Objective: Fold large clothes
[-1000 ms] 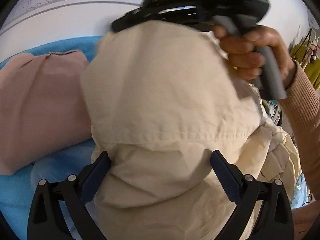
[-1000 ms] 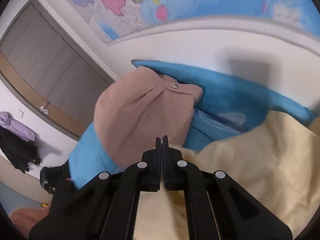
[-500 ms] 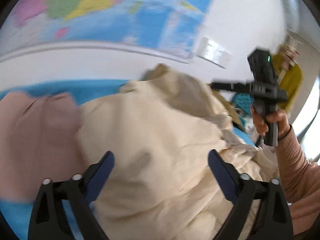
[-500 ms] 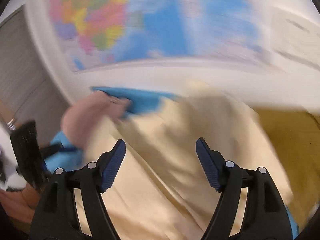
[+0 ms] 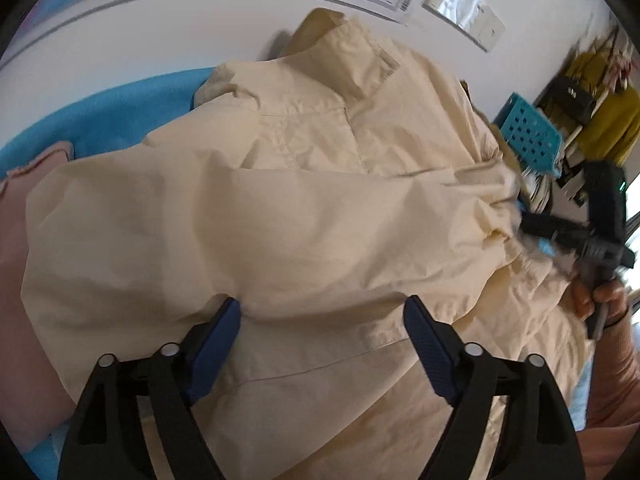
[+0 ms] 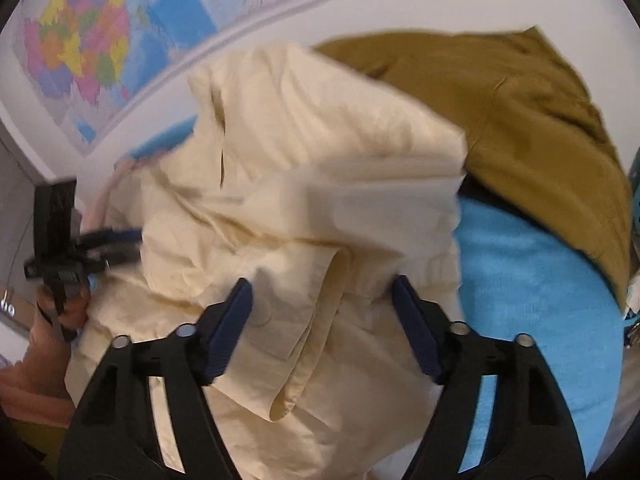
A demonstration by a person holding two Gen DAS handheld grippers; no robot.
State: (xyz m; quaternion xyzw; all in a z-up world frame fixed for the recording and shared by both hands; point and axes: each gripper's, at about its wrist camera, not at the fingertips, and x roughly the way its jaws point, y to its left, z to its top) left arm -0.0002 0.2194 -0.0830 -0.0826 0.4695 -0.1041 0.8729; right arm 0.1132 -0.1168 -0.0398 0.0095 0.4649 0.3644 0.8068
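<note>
Filling most of both wrist views, the cream jacket (image 5: 304,208) lies heaped and rumpled on a blue cloth-covered surface (image 5: 120,112); what is underneath that cloth cannot be made out.

In the left wrist view, a pink garment (image 5: 16,280) is cut off by the left edge of the frame and partly buried under the jacket. At the bottom centre the left gripper (image 5: 322,320) has its jaws spread wide, the blue pads (image 5: 214,344) resting against the jacket fabric without pinching it. The jacket's collar stands up at upper centre against the white wall (image 5: 140,40). At the right edge the right gripper (image 5: 532,226) meets the jacket's bunched hem, motion-blurred, its tips lost in the folds. Behind it sit a turquoise perforated basket (image 5: 528,132) and a mustard-yellow item at upper right, too small to identify.

In the right wrist view, the left gripper (image 6: 116,246) shows at the left edge, its tips disappearing behind the jacket's edge, with a hand (image 6: 60,308) below it half cropped. A coloured wall map (image 6: 88,40) fills the upper left, blurred. At bottom centre the right gripper's (image 6: 322,304) jaws are parted, straddling a jacket flap without clamping it. An olive-brown garment (image 6: 520,120) lies at upper right, touching the jacket's far side, its right part cut off by the lens rim.
</note>
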